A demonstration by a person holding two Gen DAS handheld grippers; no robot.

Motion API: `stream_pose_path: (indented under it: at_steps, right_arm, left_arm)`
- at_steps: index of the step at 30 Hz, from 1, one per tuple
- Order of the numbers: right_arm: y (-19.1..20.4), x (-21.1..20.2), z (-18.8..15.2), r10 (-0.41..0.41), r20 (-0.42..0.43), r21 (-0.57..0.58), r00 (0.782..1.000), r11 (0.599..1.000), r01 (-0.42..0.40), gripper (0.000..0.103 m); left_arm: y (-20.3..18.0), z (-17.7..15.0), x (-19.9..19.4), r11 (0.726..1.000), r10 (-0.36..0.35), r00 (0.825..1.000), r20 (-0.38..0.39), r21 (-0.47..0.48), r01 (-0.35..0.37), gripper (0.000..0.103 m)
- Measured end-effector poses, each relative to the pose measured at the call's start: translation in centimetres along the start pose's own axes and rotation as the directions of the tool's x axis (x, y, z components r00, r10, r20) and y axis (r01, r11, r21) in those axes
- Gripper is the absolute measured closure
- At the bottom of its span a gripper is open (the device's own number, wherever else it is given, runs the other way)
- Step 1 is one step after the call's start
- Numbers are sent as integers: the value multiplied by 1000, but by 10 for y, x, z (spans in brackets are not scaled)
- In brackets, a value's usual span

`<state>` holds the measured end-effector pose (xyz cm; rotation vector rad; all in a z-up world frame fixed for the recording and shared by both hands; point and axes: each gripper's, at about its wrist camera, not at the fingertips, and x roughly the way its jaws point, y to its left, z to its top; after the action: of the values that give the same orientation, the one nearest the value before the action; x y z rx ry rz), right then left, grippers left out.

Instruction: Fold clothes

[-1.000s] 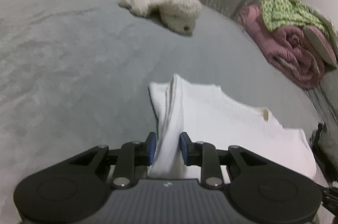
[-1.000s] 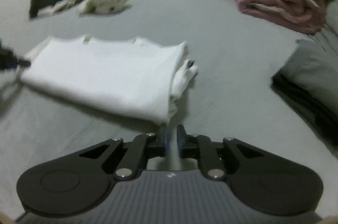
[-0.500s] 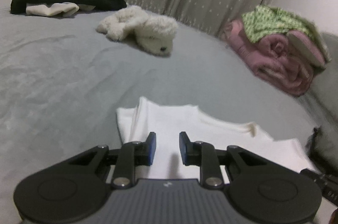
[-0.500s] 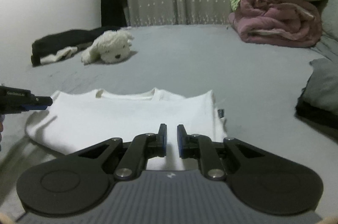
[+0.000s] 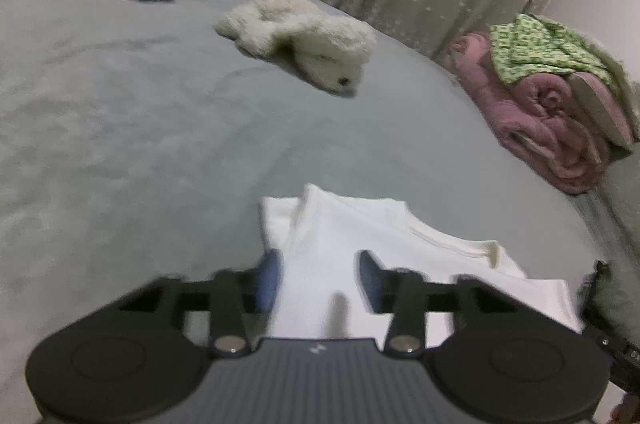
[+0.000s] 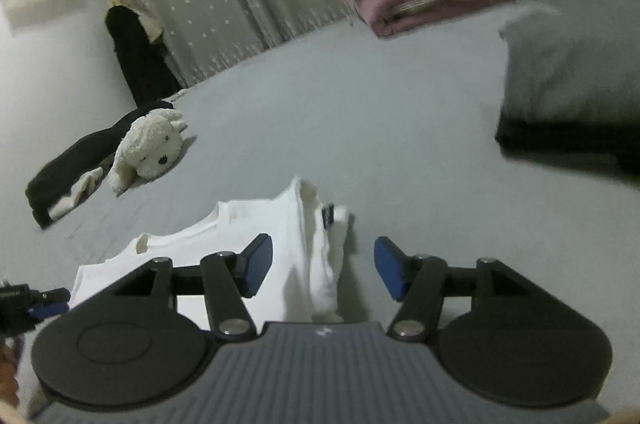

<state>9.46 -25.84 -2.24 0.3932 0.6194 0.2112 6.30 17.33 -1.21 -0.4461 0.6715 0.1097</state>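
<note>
Jaws of both claws stood apart, gripping nothing: left gripper (image 5: 318, 274) and right gripper (image 6: 323, 270) hovered over the folded white T-shirt (image 6: 240, 256), which lay flat on the grey bed (image 5: 140, 123) just ahead, apparently released for the next fold.

No text can be read anywhere.

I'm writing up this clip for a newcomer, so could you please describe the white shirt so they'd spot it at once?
On the grey bed, look at the near edge, just beyond both open tongs. The white shirt lies there folded flat, collar showing. Unlike the fluffy plush dog farther back, it is smooth and carries a small dark tag.
</note>
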Motion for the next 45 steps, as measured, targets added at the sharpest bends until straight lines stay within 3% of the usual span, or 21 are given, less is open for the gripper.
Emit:
stream_pose_path:
  at_steps: [3, 7, 9, 10, 11, 12, 13, 15, 18, 23, 27, 35, 45]
  right_arm:
    - [-1, 7, -6, 32, -37, 62, 999, 998, -30, 42]
    - [-1, 22, -17, 69, -86, 127, 994, 990, -58, 41]
    - [-1, 23, -22, 79, -58, 154, 995, 986, -69, 41]
    - [1, 24, -24, 91, -48, 171, 995, 982, -82, 48]
    - [2, 26, -25, 105, -50, 180, 993, 979, -95, 64]
    - [3, 28, -26, 127, -64, 183, 990, 977, -113, 71]
    - [5, 29, -27, 133, -73, 182, 988, 976, -118, 73]
    - [6, 26, -25, 130, -77, 180, 989, 977, -114, 75]
    - [8, 14, -21, 134, -68, 185, 989, 975, -120, 77]
    - [18, -10, -15, 150, -63, 155, 987, 978, -139, 78]
    - [28, -32, -22, 128, -96, 106, 987, 987, -118, 78]
    - [23, -69, -51, 142, -178, 125, 974, 985, -121, 78]
    - [15, -82, -69, 164, -256, 87, 953, 985, -146, 75]
  left_arm:
    - [1, -1, 0, 999, 11, 1000, 1, 30, -11, 40]
    - [10, -10, 27, 999, -21, 990, -141, -30, 17, 43]
    - [6, -16, 29, 999, -19, 994, -105, -30, 16, 43]
    - [2, -18, 29, 1000, -15, 995, -98, -18, 13, 44]
    - [-1, -20, 29, 1000, -24, 995, -92, -20, 23, 54]
    - [-2, -23, 29, 999, -31, 996, -88, -33, 28, 58]
    - [-4, -24, 29, 999, -21, 996, -81, -38, 18, 62]
    - [-3, -23, 26, 998, -37, 997, -73, -59, 33, 81]
    - [2, -21, 18, 993, -76, 995, -64, -94, 70, 87]
    - [14, -18, -3, 978, -148, 985, -92, -163, 131, 89]
    - [17, -27, -27, 979, -163, 978, -128, -140, 145, 89]
    - [38, -50, -70, 971, -216, 956, -200, -146, 189, 89]
    - [55, -79, -83, 977, -215, 942, -256, -47, 210, 84]
